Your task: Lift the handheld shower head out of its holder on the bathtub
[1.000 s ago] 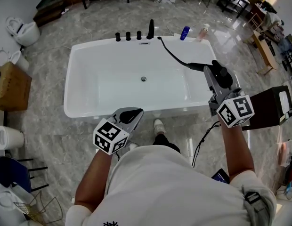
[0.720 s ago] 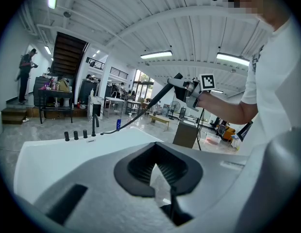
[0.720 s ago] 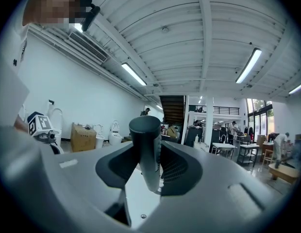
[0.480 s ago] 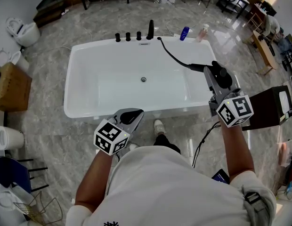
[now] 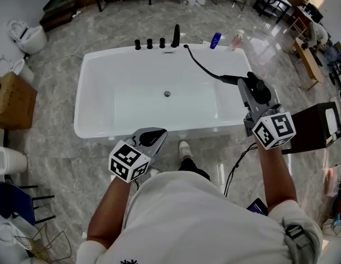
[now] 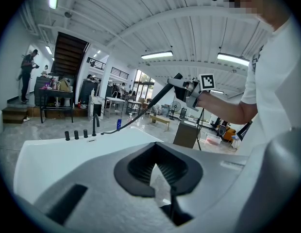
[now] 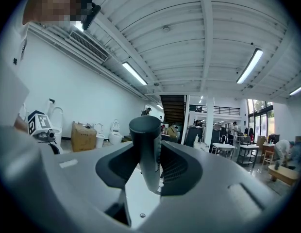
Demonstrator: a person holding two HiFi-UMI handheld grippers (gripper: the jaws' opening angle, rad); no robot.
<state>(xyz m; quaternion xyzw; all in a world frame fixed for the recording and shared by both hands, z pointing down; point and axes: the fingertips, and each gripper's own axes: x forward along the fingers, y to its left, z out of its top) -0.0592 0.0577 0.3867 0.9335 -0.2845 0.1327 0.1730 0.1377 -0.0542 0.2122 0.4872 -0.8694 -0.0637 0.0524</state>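
Your right claw [image 7: 150, 171] is clamped on the black shower head [image 7: 145, 130]. The dark barrel stands upright between the two pads, and its rounded end sticks out past them. From the head view you hold it over the right end of the white bathtub [image 5: 104, 132], above the rim and not resting on it. It is well apart from the fittings on the far rim. The black hose [image 5: 202, 65] runs from the far rim near the spout [image 5: 176, 34], curves across the tub's far right corner, and ends at the piece in your grip. Three short black knobs [image 5: 149, 42] stand in a row just left of the spout.

Your left claw [image 6: 162, 178] has its jaws drawn together with nothing between them; only a thin sliver of the tub shows through the gap behind the tips. It hangs at the tub's near rim, towards the middle, tilted a little downward, well apart from the right one.

The tub is dry inside, with its drain [image 5: 167, 94] in the middle of the floor of the basin. A blue bottle [image 5: 215, 38] and a pink bottle [image 5: 237, 37] stand beside each other at the far right corner. On the marble floor [image 5: 49, 158] to the left are a cardboard box [image 5: 14, 100] and a white toilet [image 5: 26, 34].
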